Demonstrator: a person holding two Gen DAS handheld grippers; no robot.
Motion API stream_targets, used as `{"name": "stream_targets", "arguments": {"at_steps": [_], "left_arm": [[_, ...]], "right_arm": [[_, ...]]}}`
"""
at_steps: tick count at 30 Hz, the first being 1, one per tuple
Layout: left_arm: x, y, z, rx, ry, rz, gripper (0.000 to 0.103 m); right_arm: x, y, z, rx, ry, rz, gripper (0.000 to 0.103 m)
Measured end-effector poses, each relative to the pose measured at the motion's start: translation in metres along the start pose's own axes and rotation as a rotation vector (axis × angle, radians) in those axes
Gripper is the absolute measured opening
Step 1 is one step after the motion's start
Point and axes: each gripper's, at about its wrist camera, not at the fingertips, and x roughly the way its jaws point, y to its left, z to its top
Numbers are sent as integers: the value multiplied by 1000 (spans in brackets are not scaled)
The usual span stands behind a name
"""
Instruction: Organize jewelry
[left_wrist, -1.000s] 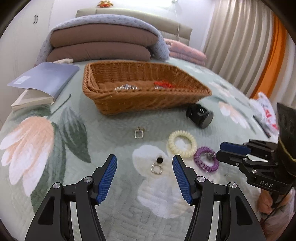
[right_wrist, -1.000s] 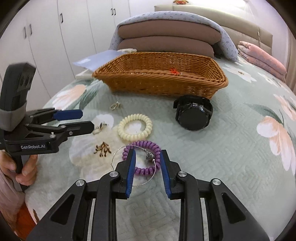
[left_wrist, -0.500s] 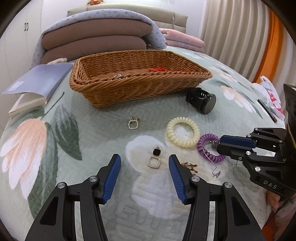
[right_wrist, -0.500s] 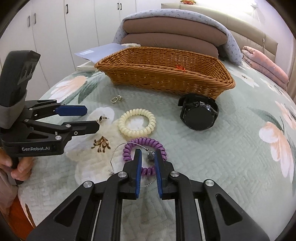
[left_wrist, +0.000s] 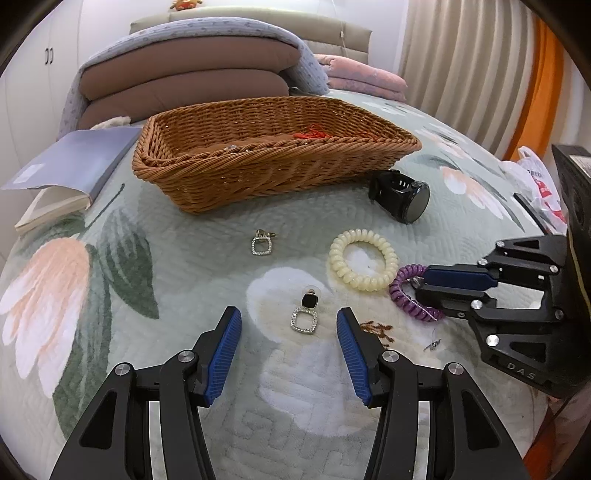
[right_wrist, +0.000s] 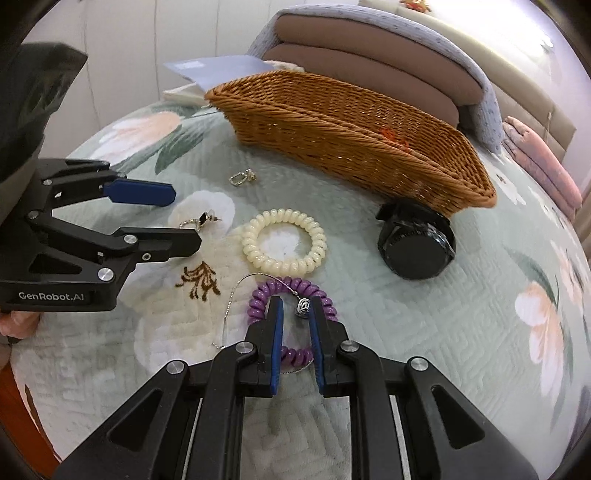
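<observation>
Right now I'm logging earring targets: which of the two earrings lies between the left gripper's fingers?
The black-stone earring, between the left gripper's fingers; the plain one lies nearer the basket.

brown woven wicker basket (left_wrist: 258, 170), rough; glossy cream plastic coil band (left_wrist: 364, 259); quilted matt floral cloth bedspread (left_wrist: 184, 266); black watch (right_wrist: 415, 243), probably matt plastic.

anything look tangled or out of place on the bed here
Yes: the thin silver necklace is draped across the purple coil hair tie, its pendant inside the ring, so lifting either may drag both. The two square earrings lie apart.
</observation>
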Motion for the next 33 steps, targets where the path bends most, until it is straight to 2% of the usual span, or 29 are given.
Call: {"name": "stream_targets", "arguments": {"at_steps": [9, 12, 16, 25, 27, 28, 29, 31, 33], "left_arm": [[0, 1, 0, -2, -3, -7, 55], [0, -1, 0, 6, -2, -2, 55], [1, -1, 0, 4, -1, -6, 55], [14, -12, 12, 36, 25, 5, 55], [16, -15, 13, 45, 26, 11, 51], [16, -16, 13, 49, 24, 11, 41], [15, -17, 13, 50, 20, 9, 25], [15, -16, 13, 43, 15, -8, 10], [14, -15, 13, 36, 10, -17, 10]], "right_arm": [[9, -3, 9, 19, 31, 36, 17], [5, -4, 7, 8, 96, -11, 15], [8, -10, 3, 26, 85, 16, 16], [15, -6, 5, 29, 71, 3, 17], [15, -10, 4, 55, 56, 27, 15], [15, -15, 2, 83, 50, 57, 15], [15, -22, 2, 116, 43, 92, 14], [15, -34, -1, 177, 25, 175, 14], [14, -43, -4, 222, 12, 239, 14]]}}
